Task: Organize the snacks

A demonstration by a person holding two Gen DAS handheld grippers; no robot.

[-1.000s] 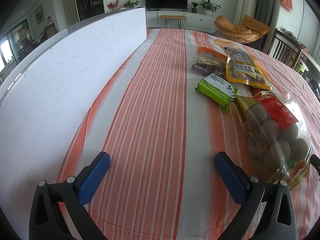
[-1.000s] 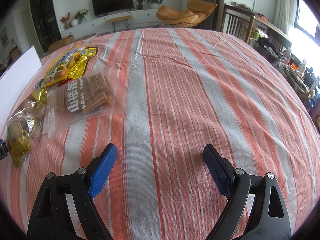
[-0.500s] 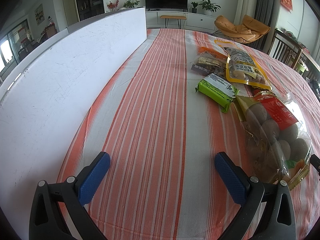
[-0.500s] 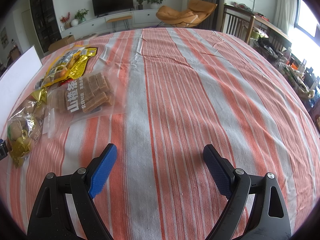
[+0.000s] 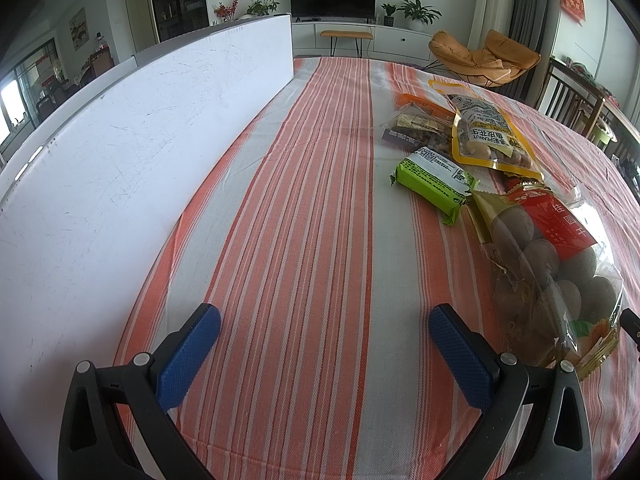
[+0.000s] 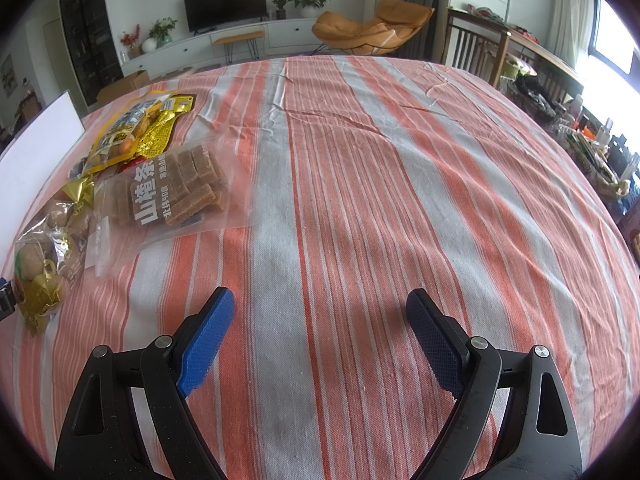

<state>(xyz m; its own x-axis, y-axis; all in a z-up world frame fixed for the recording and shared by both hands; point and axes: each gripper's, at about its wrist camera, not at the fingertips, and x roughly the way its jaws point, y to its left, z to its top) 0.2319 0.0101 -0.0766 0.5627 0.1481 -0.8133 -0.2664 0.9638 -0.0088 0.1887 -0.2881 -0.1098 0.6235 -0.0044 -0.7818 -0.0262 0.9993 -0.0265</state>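
Note:
Several snack packs lie on the striped tablecloth. In the left wrist view a clear bag of brown balls with a red label [image 5: 560, 268] lies just right of my open, empty left gripper [image 5: 324, 320]. Beyond it lie a green bar [image 5: 434, 182], a yellow peanut pouch [image 5: 488, 136] and a dark mixed pack [image 5: 416, 124]. In the right wrist view my right gripper [image 6: 320, 304] is open and empty. A clear bag of brown strips [image 6: 176, 196], the ball bag [image 6: 44, 256] and the yellow pouch [image 6: 136, 132] lie to its left.
A long white box wall [image 5: 132, 168] runs along the left side of the table; its end shows in the right wrist view [image 6: 36, 152]. The tablecloth's near edge [image 5: 280, 456] lies under the left gripper. Chairs and clutter stand beyond the right table edge [image 6: 592, 152].

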